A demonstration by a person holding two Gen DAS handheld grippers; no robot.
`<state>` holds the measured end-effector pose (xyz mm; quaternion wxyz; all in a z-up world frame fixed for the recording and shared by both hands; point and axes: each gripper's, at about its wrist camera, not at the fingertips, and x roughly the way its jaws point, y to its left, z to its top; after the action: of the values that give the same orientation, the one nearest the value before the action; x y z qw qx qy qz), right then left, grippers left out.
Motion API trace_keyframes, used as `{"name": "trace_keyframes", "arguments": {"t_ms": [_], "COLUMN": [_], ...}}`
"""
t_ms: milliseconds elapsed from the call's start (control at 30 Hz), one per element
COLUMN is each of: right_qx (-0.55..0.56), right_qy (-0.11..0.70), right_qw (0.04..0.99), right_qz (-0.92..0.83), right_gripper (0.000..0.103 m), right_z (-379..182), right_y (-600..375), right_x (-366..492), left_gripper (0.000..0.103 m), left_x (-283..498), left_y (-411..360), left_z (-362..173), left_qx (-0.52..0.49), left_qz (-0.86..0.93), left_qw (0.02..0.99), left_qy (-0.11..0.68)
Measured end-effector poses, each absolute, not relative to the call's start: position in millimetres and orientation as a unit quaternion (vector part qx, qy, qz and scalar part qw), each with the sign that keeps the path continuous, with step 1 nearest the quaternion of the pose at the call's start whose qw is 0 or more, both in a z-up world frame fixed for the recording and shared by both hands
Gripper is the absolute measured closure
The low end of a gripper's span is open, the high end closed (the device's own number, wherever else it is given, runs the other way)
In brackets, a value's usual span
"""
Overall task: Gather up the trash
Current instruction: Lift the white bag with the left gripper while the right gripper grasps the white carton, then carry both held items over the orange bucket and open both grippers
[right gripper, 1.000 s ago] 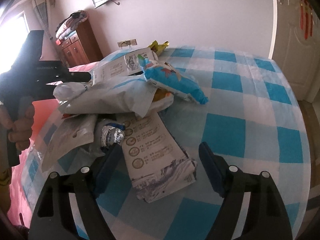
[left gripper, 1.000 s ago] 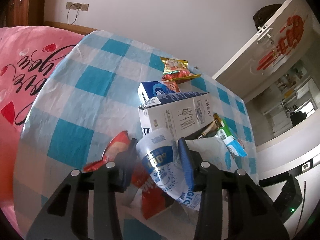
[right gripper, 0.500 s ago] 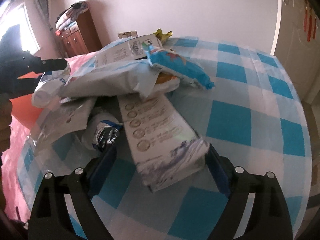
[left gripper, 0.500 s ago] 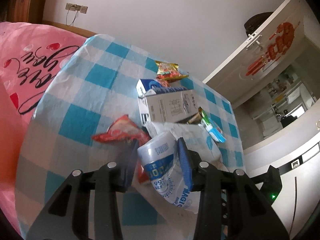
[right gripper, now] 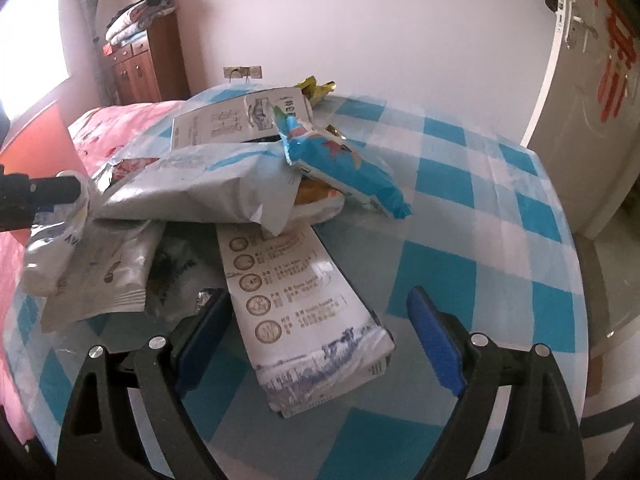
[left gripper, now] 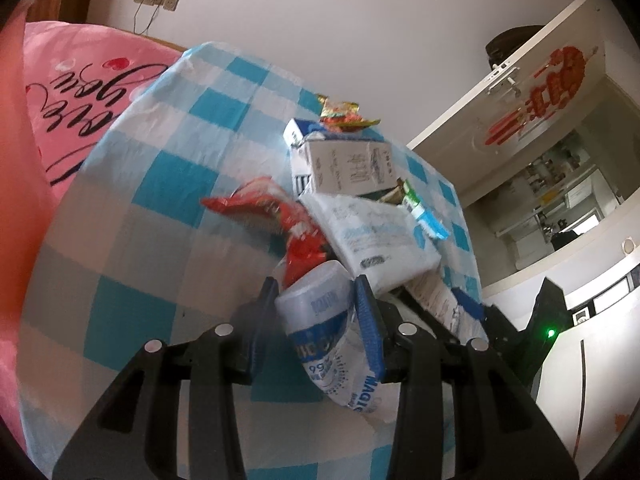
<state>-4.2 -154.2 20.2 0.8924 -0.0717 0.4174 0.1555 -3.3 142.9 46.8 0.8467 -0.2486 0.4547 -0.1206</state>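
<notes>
A heap of trash lies on the round table with the blue checked cloth [left gripper: 160, 184]. My left gripper [left gripper: 316, 308] is shut on a white and blue plastic wrapper [left gripper: 320, 320], held just clear of the heap's near edge. That same wrapper [right gripper: 52, 248] shows at the left of the right wrist view. My right gripper [right gripper: 316, 296] stands open astride a flat white carton printed with round icons [right gripper: 304, 312]; its right pad is clear of it. A red snack wrapper [left gripper: 272, 208], a white soft pack [left gripper: 376, 236] and a white box [left gripper: 348, 168] stay in the heap.
A blue snack bag [right gripper: 344, 168] and a grey-white bag [right gripper: 192, 188] top the heap, with a yellow wrapper [right gripper: 316, 88] behind. Pink bedding [left gripper: 72, 92] borders the table on one side, a white door [right gripper: 580, 80] on the other. Bare cloth [right gripper: 500, 240] lies right of the carton.
My left gripper has drawn back from the heap with the wrapper. My right gripper has pushed forward over the flat carton and its jaws have spread wider.
</notes>
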Motion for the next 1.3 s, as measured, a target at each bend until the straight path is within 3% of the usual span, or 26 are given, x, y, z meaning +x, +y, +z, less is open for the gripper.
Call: {"name": "trace_keyframes", "arguments": {"t_ms": [67,133,233,467,567,867,1300], "right_qx": [-0.072,-0.071,-0.074,-0.06,-0.061,-0.053,-0.049], "right_qy": [0.419,0.427,0.424,0.416,0.414,0.401,0.368], "right_qw": [0.892,0.888,0.889,0.896,0.899,0.908,0.924], "right_qz": [0.155,0.157,0.156,0.145,0.133,0.107,0.094], "right_gripper": [0.018,0.033,0.035,0.038,0.038,0.04,0.044], "right_z": [19.2,16.0,14.4,19.3,20.4,31.7,63.3], "right_y": [-154.0,-153.1,-152.0,-152.7,-153.8,-163.4,-166.1], "right_x": [-5.1,-7.3,-12.8,-33.3,-45.4,-86.3,-135.4], "left_gripper": [0.061,0.054,0.052,0.052,0.059,0.061,0.061], "left_x": [-6.6,-9.1,-14.8,-30.6,-38.1,-62.2,-96.8], "left_y": [141.3,141.1,142.7,148.8,150.5,153.4,163.1], "left_z": [44.5,40.1,35.4,30.0,27.7,23.6,55.0], "left_qx": [-0.24,-0.235,-0.241,-0.259,-0.265,-0.272,-0.271], "left_qz": [-0.117,-0.113,-0.115,-0.118,-0.121,-0.129,-0.161], "left_qw": [0.848,0.847,0.847,0.848,0.848,0.849,0.867], "left_qy": [0.457,0.463,0.46,0.447,0.442,0.434,0.386]}}
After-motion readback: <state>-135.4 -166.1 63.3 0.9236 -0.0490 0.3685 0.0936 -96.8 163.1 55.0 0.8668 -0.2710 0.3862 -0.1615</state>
